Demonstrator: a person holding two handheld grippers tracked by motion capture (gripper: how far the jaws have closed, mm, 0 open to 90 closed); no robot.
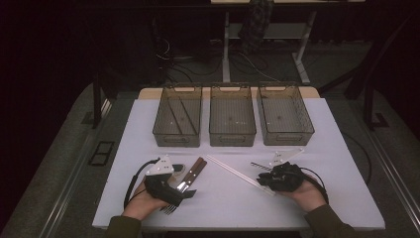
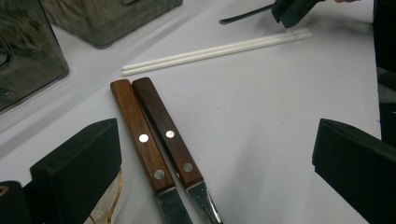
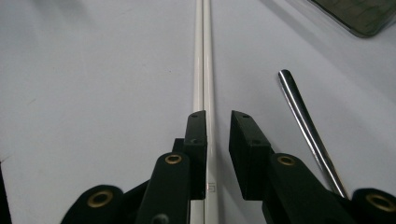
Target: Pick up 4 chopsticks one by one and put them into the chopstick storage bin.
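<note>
A pair of white chopsticks point(image 1: 240, 174) lies slantwise on the white table point(image 1: 223, 208). My right gripper point(image 1: 262, 181) is at their near end. In the right gripper view its jaws point(image 3: 219, 116) stand open by a narrow gap, straddling the chopsticks point(image 3: 204, 56). One stick runs along the left jaw and bare table shows beside the other jaw. My left gripper point(image 1: 182, 184) rests low at the front left, jaws wide open point(image 2: 215, 135). Two wooden-handled knives point(image 2: 156, 135) lie side by side between them, untouched.
Three translucent bins stand in a row at the back: left point(image 1: 177, 141), middle point(image 1: 232, 141), right point(image 1: 286, 140). A fork point(image 1: 170, 209) lies by the left hand. A metal utensil handle point(image 3: 303, 126) lies just right of the right gripper.
</note>
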